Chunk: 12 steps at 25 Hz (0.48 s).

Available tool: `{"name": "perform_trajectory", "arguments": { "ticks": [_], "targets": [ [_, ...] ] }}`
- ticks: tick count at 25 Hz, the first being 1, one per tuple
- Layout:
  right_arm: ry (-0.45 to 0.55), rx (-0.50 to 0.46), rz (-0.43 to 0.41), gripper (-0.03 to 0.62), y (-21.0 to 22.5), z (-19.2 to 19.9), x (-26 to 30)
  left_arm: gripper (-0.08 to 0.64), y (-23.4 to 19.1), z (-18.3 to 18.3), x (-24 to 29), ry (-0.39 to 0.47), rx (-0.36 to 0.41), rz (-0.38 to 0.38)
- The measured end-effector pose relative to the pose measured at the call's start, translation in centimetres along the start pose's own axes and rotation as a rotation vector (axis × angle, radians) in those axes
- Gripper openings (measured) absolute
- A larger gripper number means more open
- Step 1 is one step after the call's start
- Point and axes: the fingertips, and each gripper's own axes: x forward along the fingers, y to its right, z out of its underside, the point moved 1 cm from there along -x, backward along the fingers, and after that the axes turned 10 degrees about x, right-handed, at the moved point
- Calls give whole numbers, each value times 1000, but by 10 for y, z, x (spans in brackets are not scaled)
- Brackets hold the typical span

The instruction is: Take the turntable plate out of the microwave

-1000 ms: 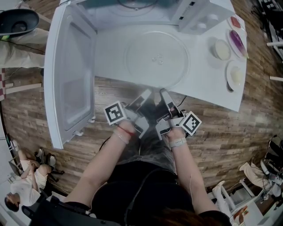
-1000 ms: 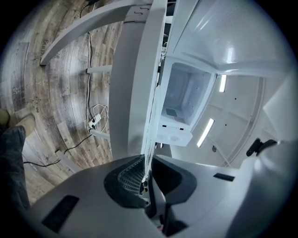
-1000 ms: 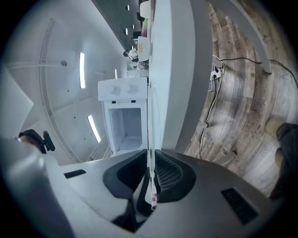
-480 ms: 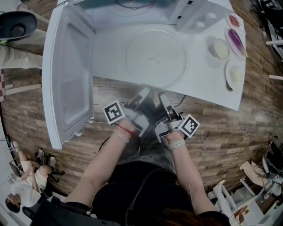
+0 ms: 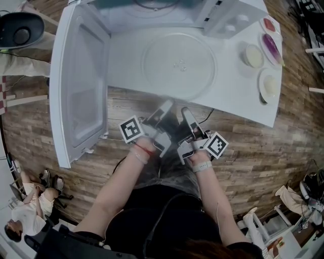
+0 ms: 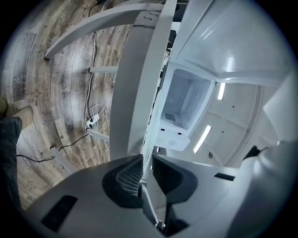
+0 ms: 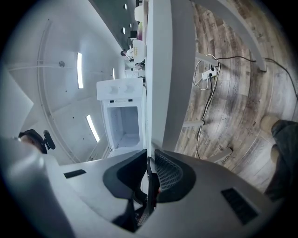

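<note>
The clear glass turntable plate lies flat on the white table, outside the microwave, and its near rim reaches the table's front edge. Both grippers point level at that rim from the near side. My left gripper has the thin rim between its jaws; the jaws are opening and a narrow gap shows beside the pads. My right gripper is shut on the rim just to the right. The microwave's cavity stands open beyond the plate.
The microwave door is swung wide to the left over the table's edge. Small dishes of sauce sit at the table's right end. Cables lie on the wooden floor under the table.
</note>
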Motion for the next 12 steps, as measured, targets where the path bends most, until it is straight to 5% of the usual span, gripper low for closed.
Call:
{"name": "perform_trajectory", "arguments": {
  "ticks": [12],
  "targets": [
    [-16, -8, 8, 52, 7, 6, -12, 64, -6, 20, -17, -62, 36, -18]
  ]
}}
